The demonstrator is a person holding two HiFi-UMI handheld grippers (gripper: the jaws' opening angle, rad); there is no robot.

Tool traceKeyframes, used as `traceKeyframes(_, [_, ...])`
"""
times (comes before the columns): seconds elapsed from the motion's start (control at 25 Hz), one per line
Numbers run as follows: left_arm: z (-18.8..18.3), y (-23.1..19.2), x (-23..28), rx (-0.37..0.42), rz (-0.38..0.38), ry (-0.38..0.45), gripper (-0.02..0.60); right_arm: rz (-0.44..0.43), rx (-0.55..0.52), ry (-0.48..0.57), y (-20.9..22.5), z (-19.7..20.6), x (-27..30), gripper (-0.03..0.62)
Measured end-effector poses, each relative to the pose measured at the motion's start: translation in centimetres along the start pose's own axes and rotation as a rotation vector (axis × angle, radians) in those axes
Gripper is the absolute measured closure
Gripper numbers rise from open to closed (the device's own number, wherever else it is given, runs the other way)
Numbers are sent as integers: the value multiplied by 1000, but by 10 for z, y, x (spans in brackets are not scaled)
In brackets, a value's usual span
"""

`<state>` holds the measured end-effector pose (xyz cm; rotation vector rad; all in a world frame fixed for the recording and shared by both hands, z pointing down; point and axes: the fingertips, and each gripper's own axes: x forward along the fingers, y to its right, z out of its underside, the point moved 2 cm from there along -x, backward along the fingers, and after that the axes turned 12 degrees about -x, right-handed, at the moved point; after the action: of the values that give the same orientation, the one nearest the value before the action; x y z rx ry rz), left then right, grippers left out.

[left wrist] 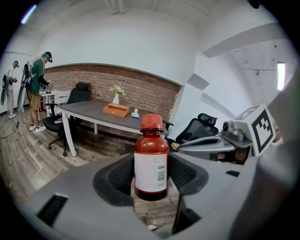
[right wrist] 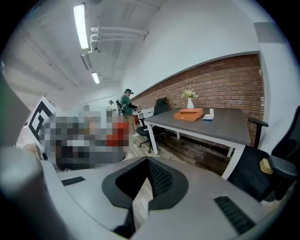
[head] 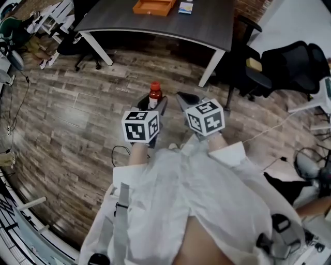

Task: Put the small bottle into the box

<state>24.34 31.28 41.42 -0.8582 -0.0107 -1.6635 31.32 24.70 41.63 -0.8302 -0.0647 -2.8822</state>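
Small brown bottle with a red cap and white label [left wrist: 151, 161] stands upright, clamped in my left gripper [left wrist: 151, 187], my right gripper [right wrist: 140, 187] beside it pinches together on nothing, and well ahead the flat orange box [head: 153, 6] lies on the dark grey table [head: 119, 23].

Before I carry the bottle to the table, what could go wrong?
The left claw grips the bottle low, so a jolt might tip it out. A cable lies on the floor by your feet: a trip risk. The box sits toward the table's far side, so reaching it may mean leaning over.
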Motion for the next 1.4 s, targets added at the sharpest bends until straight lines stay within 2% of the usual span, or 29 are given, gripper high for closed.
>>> traceKeyframes(0.32, [-2, -16, 5, -21, 9, -14, 362, 5, 25, -17, 4, -5, 19, 591])
traceKeyframes(0.64, [-26, -37, 39, -52, -5, -3, 362, -28, 16, -17, 35, -18, 57, 591])
traceKeyframes(1.04, [-108, -89, 86, -80, -81, 51, 362, -109, -38, 17, 91, -86, 139, 591])
traceKeyframes(1.4, [-190, -117, 149, -97, -104, 108, 361, -147, -81, 50, 161, -142, 200, 591])
